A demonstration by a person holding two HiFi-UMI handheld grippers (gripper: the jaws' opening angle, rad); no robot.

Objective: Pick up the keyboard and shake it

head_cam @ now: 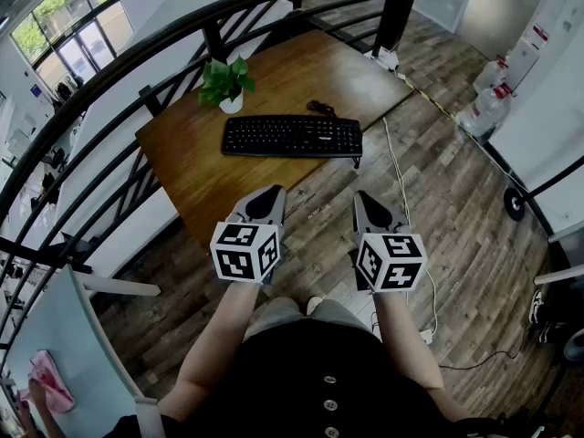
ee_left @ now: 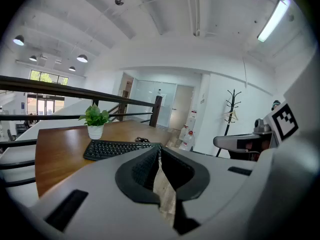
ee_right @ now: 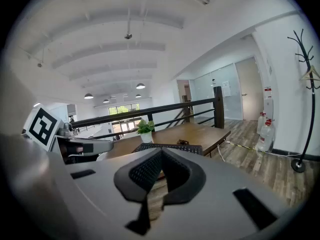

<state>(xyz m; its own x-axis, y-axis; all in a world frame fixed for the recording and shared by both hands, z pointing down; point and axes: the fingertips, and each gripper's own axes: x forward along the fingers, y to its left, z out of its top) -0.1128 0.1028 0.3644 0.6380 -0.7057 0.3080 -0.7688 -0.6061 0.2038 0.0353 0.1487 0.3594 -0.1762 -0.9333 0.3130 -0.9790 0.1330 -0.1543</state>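
Keyboard (head_cam: 292, 136) on counter (head_cam: 301, 67): probably light, stiff plastic. Grip the two short ends. Left gripper (head_cam: 265, 201), right gripper (head_cam: 370, 208): jaws closed, empty.

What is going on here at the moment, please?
A person holds a gripper in each hand, short of a wooden table. The left gripper and right gripper are both shut and empty, aimed toward the keyboard. It lies untouched on the table near a potted plant; nothing is picked up yet.
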